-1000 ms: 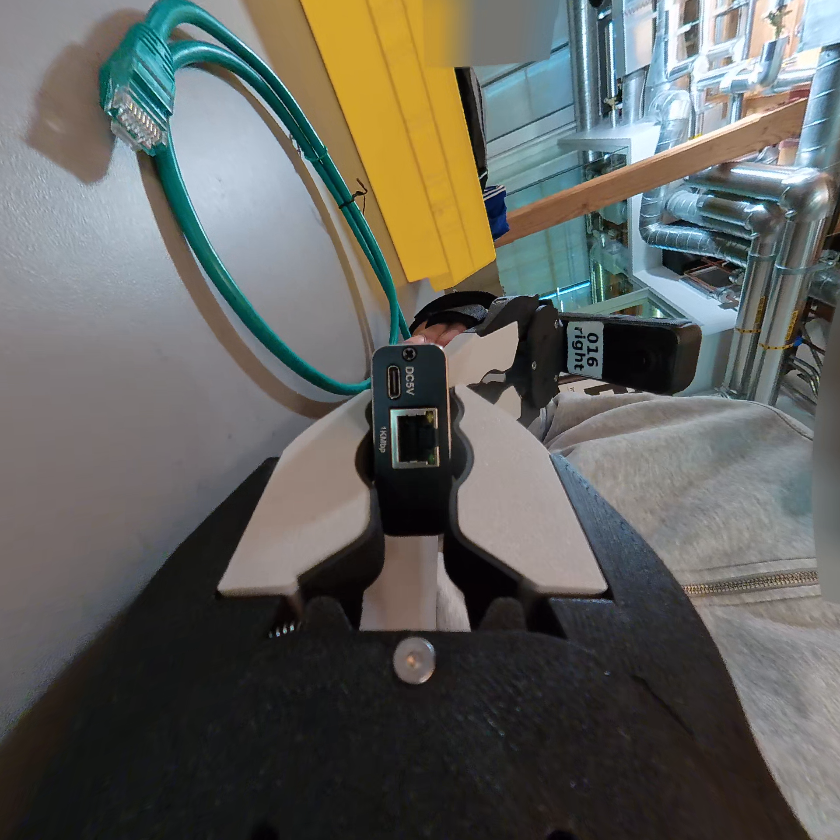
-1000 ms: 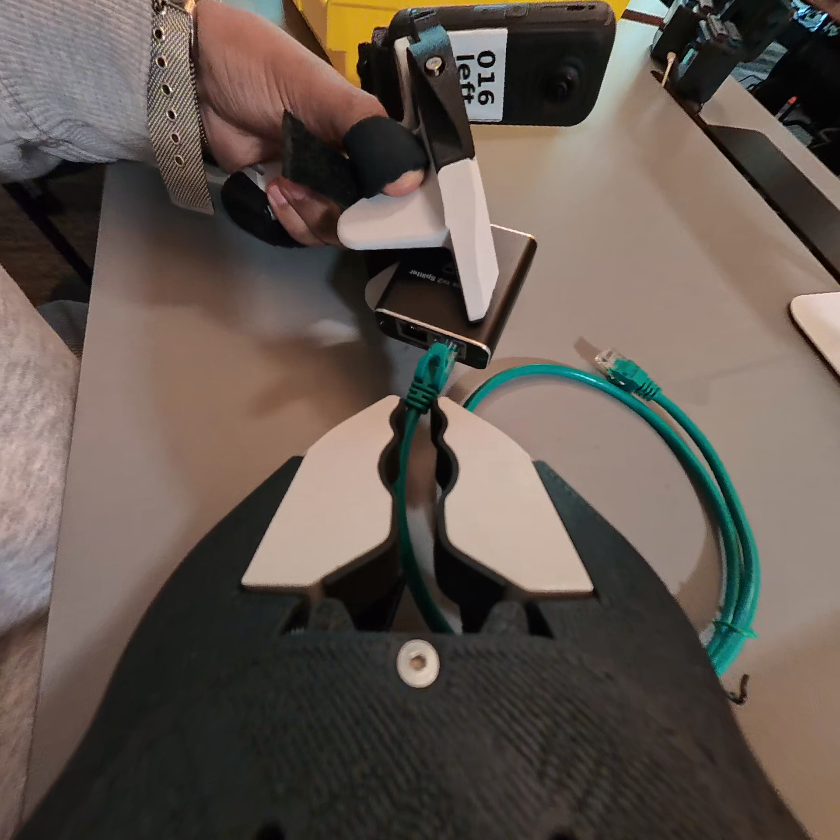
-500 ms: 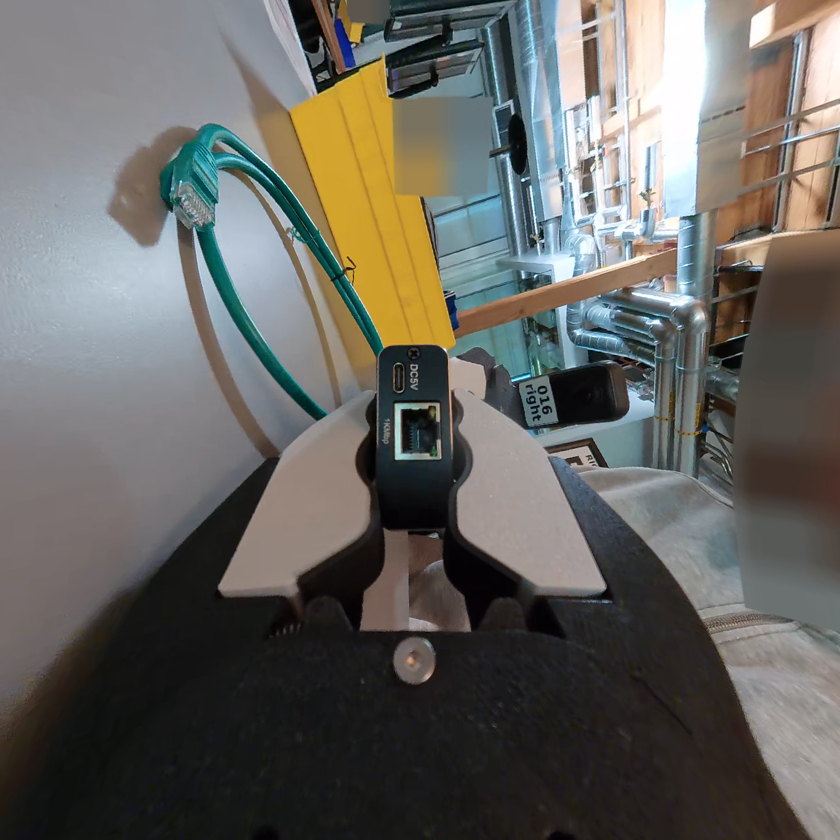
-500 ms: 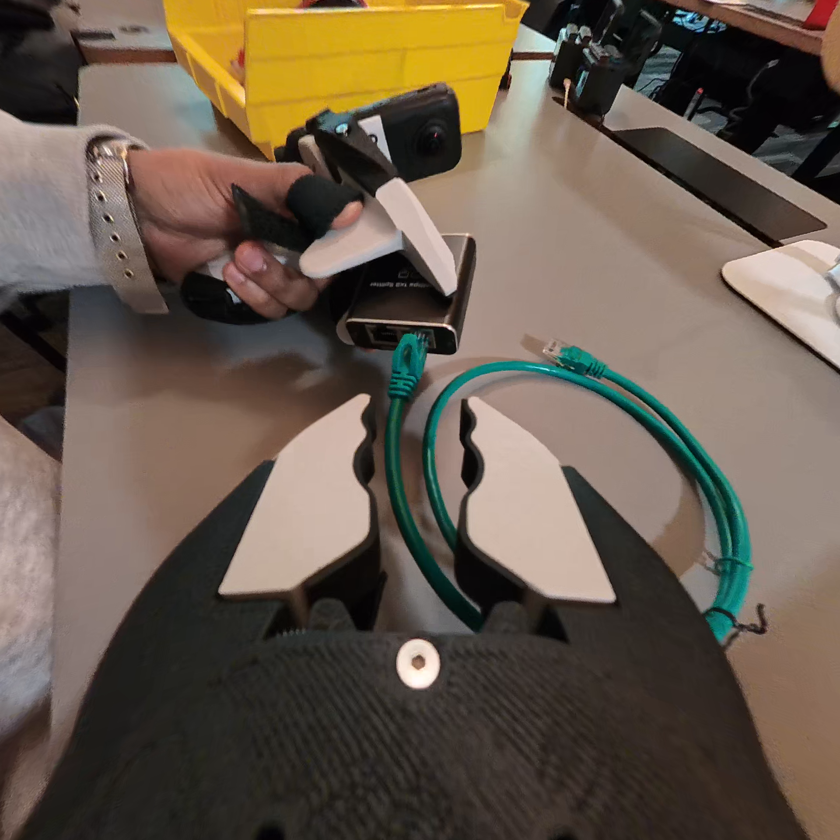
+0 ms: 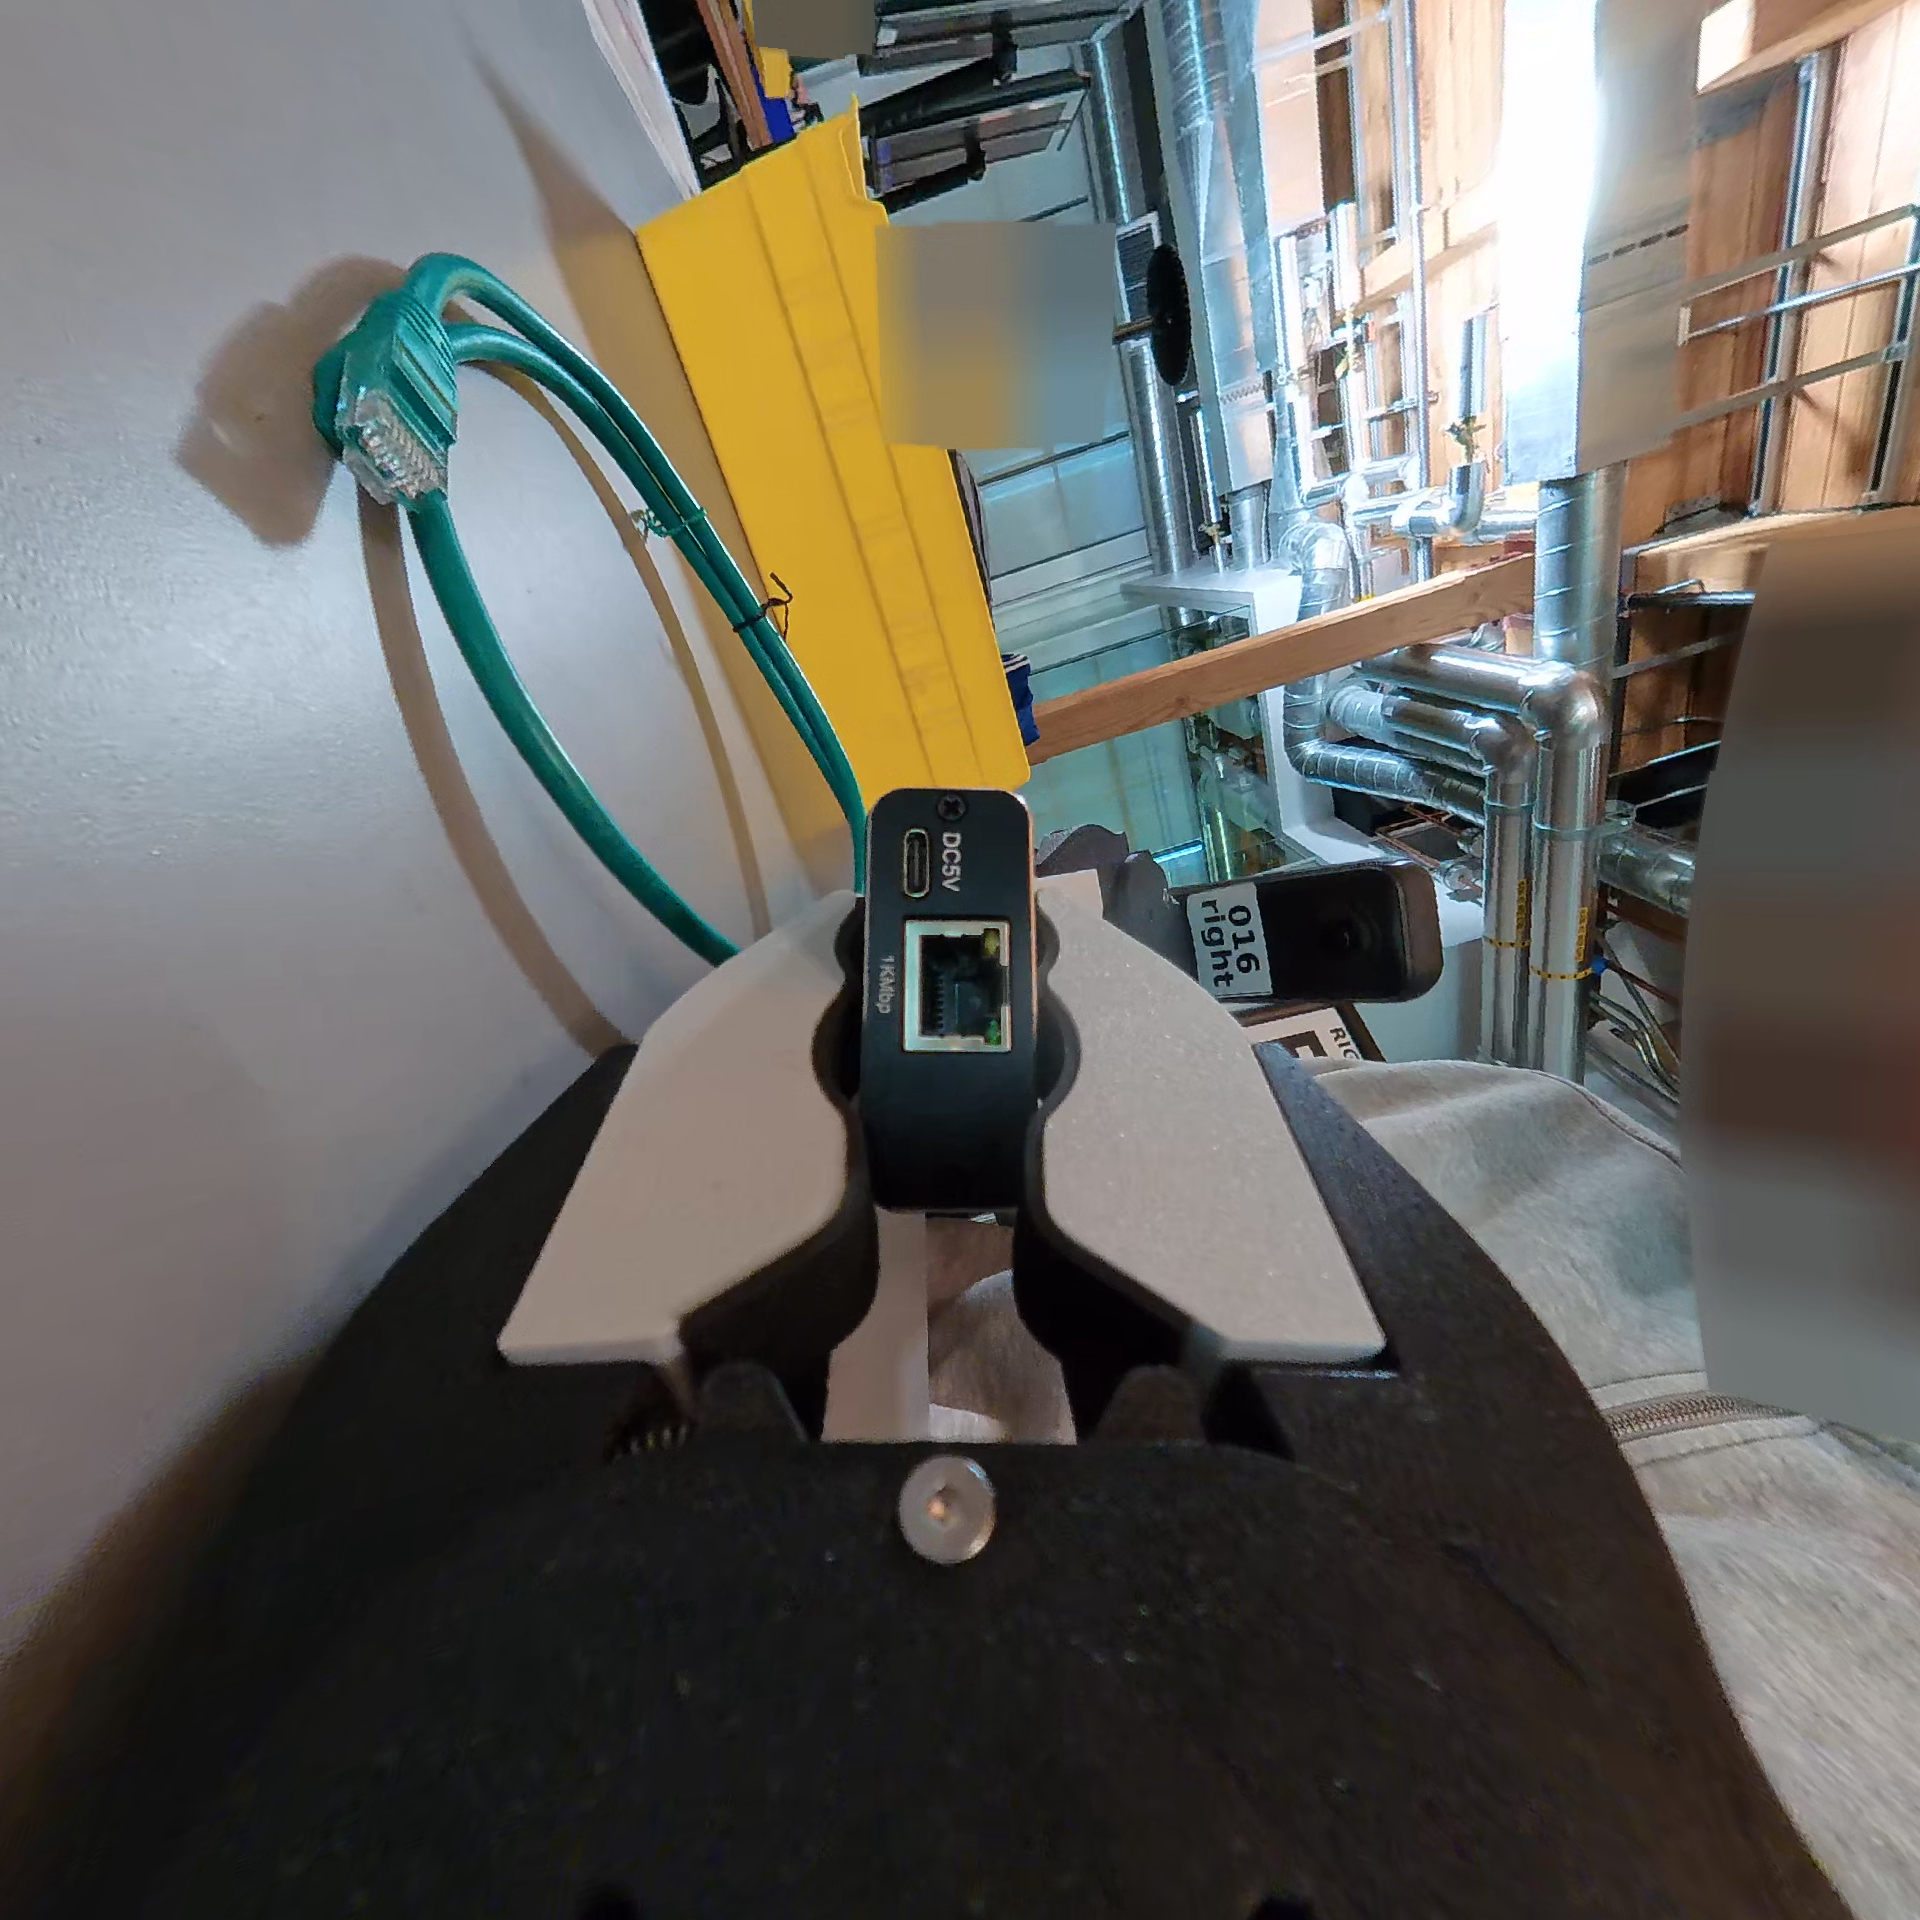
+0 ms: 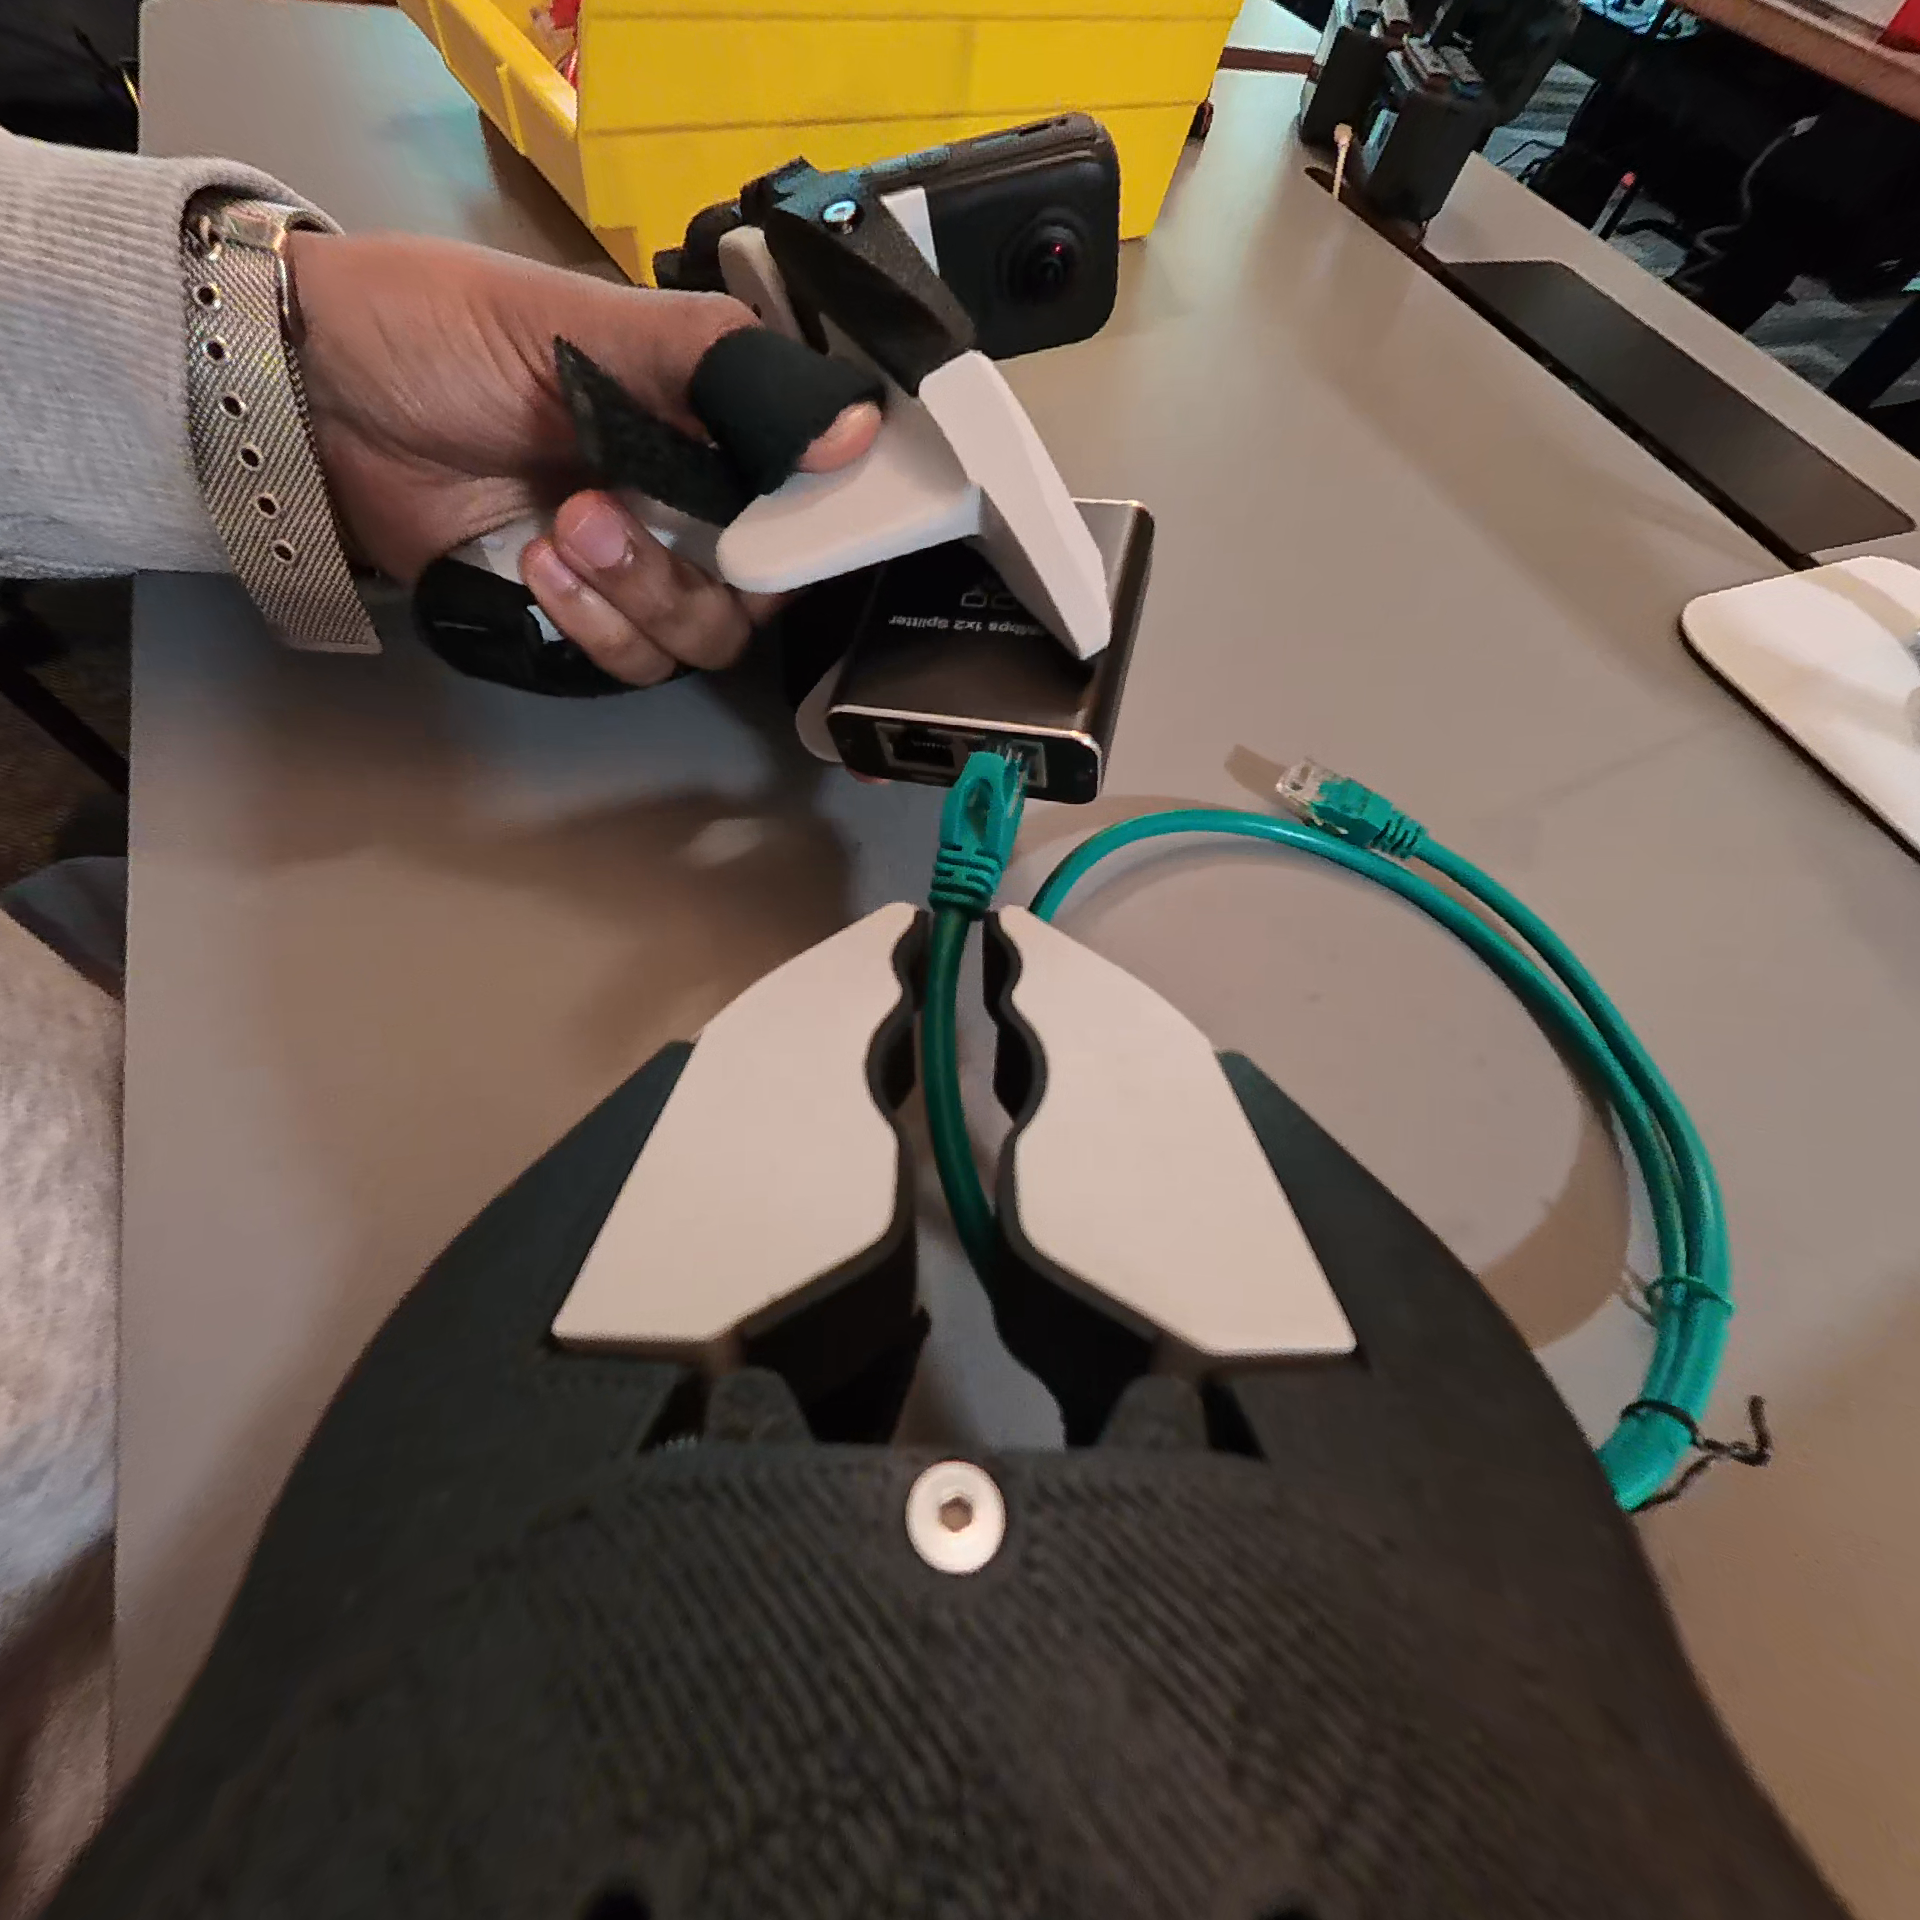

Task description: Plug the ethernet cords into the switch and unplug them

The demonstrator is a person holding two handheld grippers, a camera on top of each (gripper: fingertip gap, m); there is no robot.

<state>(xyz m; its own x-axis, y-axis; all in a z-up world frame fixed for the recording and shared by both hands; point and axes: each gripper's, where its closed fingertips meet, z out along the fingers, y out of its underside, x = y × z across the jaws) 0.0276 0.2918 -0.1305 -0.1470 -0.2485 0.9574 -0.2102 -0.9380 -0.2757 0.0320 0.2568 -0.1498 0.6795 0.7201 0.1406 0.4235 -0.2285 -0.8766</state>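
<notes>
Green cord (image 6: 951, 1049) lies between right gripper (image 6: 956, 920) fingers (plug at switch (image 6: 977, 675)).

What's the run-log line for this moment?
left gripper: shut on switch | right gripper: shut on green cable | plug: at switch port, seating unclear | spare plug: on table

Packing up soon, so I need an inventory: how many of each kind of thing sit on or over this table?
Green ethernet cord: 1
Switch: 1
Yellow bin: 1
White pad: 1
Gripper: 2, left gripper and right gripper
Total: 6
</notes>
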